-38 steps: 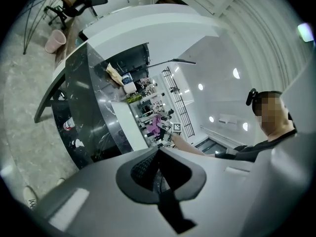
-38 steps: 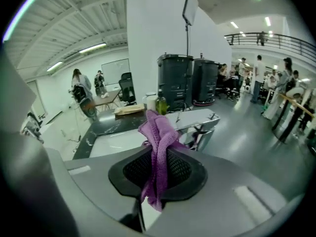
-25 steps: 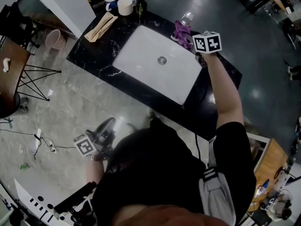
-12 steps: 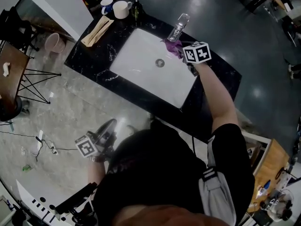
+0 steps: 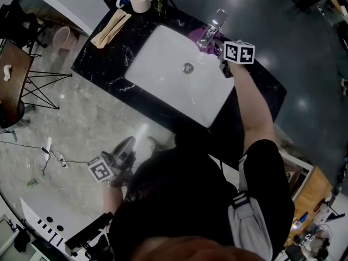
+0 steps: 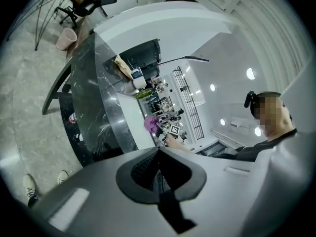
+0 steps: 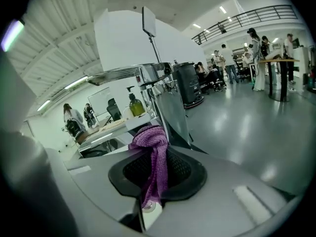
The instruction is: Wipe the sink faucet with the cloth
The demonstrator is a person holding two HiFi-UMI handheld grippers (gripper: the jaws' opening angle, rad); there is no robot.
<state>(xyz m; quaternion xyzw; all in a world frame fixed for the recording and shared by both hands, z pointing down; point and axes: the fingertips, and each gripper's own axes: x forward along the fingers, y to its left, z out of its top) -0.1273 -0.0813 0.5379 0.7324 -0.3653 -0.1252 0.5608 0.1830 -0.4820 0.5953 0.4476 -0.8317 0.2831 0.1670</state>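
Observation:
A chrome faucet point(image 5: 213, 25) stands at the far rim of the white sink point(image 5: 163, 64) set in a black marble counter point(image 5: 103, 64). My right gripper point(image 5: 217, 41) is shut on a purple knitted cloth point(image 5: 197, 36), which lies against the faucet's side near its base. In the right gripper view the cloth point(image 7: 154, 149) hangs bunched between the jaws of that gripper point(image 7: 155, 169), with the faucet point(image 7: 148, 75) close ahead. My left gripper point(image 5: 118, 155) is held low beside the person, away from the counter. In its own view that left gripper point(image 6: 159, 168) is shut and holds nothing.
Two cups point(image 5: 142, 0) and a dark bottle point(image 5: 159, 4) stand at the counter's far left corner, beside a tan folded cloth point(image 5: 111, 22). A pink bin point(image 5: 64, 37) and a wire-legged table point(image 5: 11, 75) stand on the floor to the left. Several people point(image 7: 256, 43) stand far off.
The right gripper has carried the purple cloth down along the faucet and round to its basin side. The left gripper hangs in nearly the same place.

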